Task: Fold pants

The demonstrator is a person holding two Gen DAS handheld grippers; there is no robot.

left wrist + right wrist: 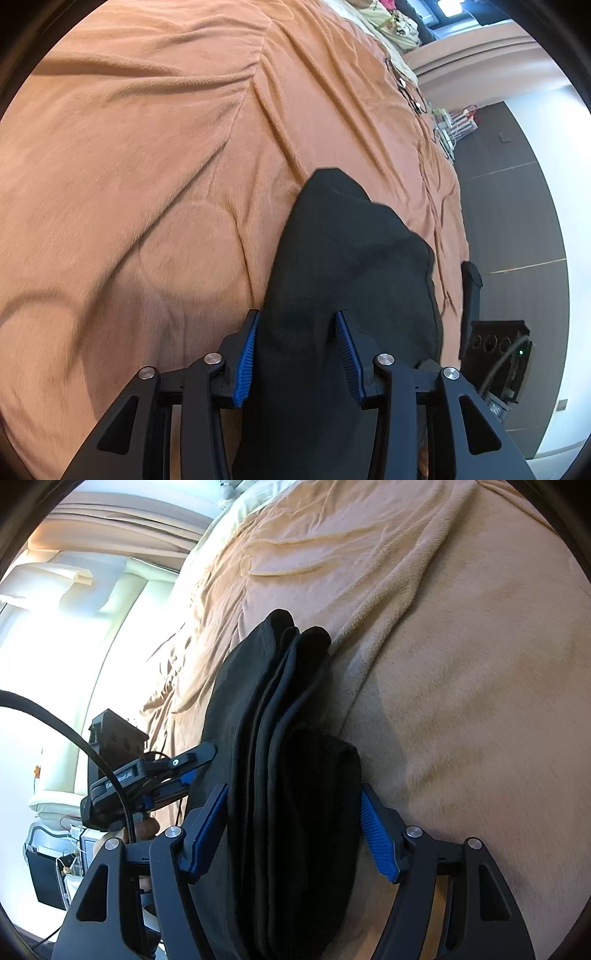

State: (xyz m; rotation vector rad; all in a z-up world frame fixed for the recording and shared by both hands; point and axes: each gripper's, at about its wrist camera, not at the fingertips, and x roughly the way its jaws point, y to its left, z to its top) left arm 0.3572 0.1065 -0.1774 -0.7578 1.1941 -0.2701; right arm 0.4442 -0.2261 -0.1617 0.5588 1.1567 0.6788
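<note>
Blue-padded fingers (246, 363) of the left gripper (295, 325) straddle a fold of black pants (343, 280), and whether the pads pinch the cloth cannot be told from this view. On the other side, the right gripper (293, 801) is clenched on the stacked, layered edge of the same pants (280, 716), both pads pressed against the thick bundle. Folded into a narrow pile, the garment lies on a wrinkled orange blanket (147, 147) covering a bed. From the right wrist view, the left gripper (192, 771) reaches the pile's far edge, a black cable (55, 720) trailing beside it
</note>
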